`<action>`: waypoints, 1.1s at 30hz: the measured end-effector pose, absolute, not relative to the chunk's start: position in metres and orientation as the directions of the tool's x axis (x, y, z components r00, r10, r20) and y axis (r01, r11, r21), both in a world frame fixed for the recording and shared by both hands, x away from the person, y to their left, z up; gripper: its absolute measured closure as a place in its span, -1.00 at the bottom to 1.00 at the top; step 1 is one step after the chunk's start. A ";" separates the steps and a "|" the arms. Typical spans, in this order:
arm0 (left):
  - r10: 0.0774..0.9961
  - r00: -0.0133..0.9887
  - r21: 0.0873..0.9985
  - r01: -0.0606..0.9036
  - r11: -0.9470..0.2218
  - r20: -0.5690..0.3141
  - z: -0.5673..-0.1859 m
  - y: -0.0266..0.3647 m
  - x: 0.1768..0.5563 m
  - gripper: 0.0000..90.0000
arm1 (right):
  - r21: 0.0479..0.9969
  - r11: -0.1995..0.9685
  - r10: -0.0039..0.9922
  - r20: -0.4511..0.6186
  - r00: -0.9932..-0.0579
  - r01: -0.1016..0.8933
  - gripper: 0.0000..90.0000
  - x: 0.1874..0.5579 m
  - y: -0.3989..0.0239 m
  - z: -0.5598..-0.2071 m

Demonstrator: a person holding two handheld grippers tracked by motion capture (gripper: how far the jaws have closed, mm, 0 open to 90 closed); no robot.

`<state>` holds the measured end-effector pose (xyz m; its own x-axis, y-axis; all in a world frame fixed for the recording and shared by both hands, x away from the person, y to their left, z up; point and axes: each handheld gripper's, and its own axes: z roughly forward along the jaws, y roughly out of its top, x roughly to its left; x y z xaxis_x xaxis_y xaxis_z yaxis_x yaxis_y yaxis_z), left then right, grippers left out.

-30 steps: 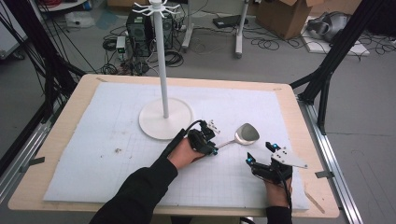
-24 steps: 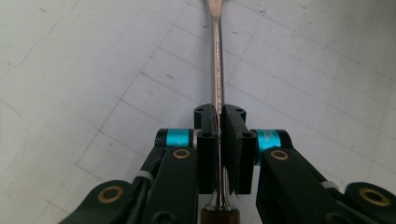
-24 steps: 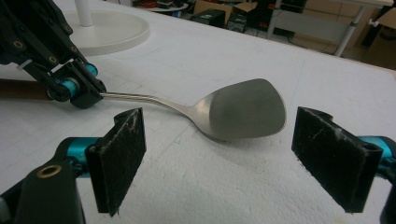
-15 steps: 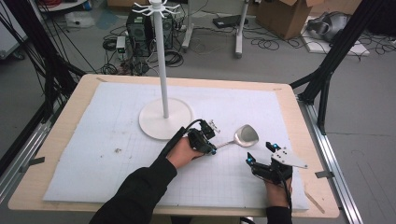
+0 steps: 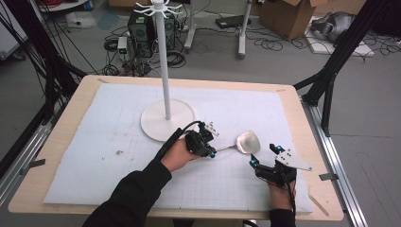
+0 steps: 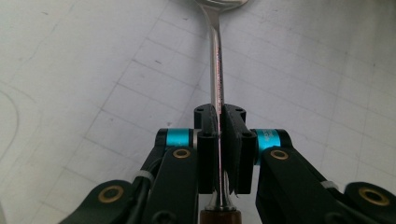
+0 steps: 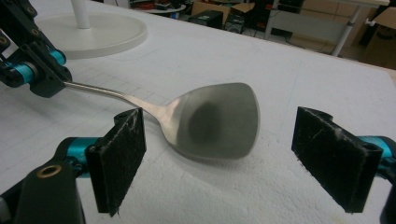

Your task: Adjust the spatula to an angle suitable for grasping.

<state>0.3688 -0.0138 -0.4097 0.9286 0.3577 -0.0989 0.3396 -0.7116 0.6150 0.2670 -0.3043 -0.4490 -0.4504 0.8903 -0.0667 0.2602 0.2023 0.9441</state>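
High view: metal spatula (image 5: 243,142) lies right of table centre on a white foam mat (image 5: 94,123) printed with a faint grid; the mat covers a pale wooden table (image 5: 56,118). Broad, shallow, rounded-square blade of dull brushed steel; thin polished shaft runs from it toward the left gripper (image 5: 206,144).

Left gripper view: black rubbery pads pressed together on the steel shaft, pinching it just ahead of a dark brown handle end. Blue collars and brass pivots sit behind the pads.

Right gripper view: right gripper (image 7: 233,154) has its jaws spread wide, with scuffed, rough black pads. The blade sits just beyond and between them, untouched, raised a little above the mat with a soft shadow under it.

Behind the spatula stands a white stand (image 5: 165,85): flat round base, slim upright pole, small hooks on top.
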 end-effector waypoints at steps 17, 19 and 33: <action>0.267 0.960 0.654 0.256 -0.712 -0.086 -0.405 0.021 0.357 0.86 | 0.942 0.210 0.890 -0.073 -0.449 0.262 -0.64 0.267 -0.304 -0.449; 0.242 0.966 0.661 0.242 -0.710 -0.094 -0.407 0.024 0.354 0.86 | 0.942 0.209 0.891 -0.073 -0.448 0.262 -0.64 0.267 -0.304 -0.449; 0.166 0.982 0.662 0.182 -0.727 -0.087 -0.425 0.041 0.342 0.86 | 0.943 0.208 0.891 -0.073 -0.449 0.259 -0.64 0.267 -0.304 -0.449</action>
<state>0.3424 0.0414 -0.4252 0.9822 0.1661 -0.0873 0.1817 -0.7267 0.6625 0.2668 -0.3037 -0.4489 -0.4489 0.8906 -0.0726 0.2595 0.2077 0.9432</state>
